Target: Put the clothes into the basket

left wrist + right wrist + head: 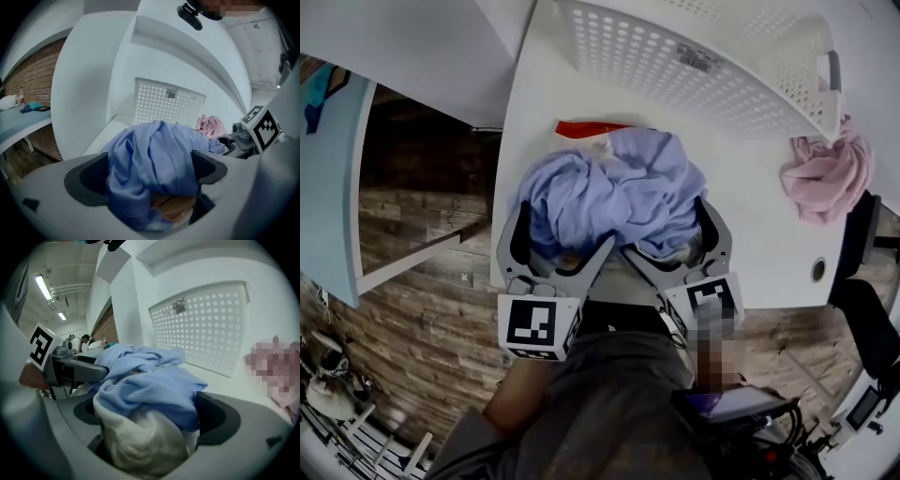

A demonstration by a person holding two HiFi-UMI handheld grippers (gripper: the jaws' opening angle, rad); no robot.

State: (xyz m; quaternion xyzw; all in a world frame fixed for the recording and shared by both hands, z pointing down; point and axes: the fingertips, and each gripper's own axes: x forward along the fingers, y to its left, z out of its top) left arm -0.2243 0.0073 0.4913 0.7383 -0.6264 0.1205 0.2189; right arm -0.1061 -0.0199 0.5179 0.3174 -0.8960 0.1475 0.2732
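A heap of crumpled light-blue cloth garments [609, 192] lies on the smooth white table [750, 253], right at its near edge and outside the basket. The left gripper [564, 230] has its jaws spread wide and slack around the heap's left half. Blue folds fill the gap, with something tan [171, 206] showing under them. The right gripper [667, 230], just beside it, is equally released, and between its jaws blue cloth lies over a cream fleecy garment [140, 437].

Beyond both grippers, past the heap, is the white perforated plastic basket [694, 66], its holed wall facing them. A strip of red [581, 127] peeks out at the heap's far side. To the right of the right gripper, a bunched pink garment [827, 173] lies on the table by the basket's corner. A round cable hole [818, 271] sits nearer the edge.

Left of the left gripper the table ends above a wood-plank floor [422, 309]. A brick wall [33, 70] and a pale-blue tabletop [23, 122] stand further left, and strip lights [43, 287] run along the ceiling.
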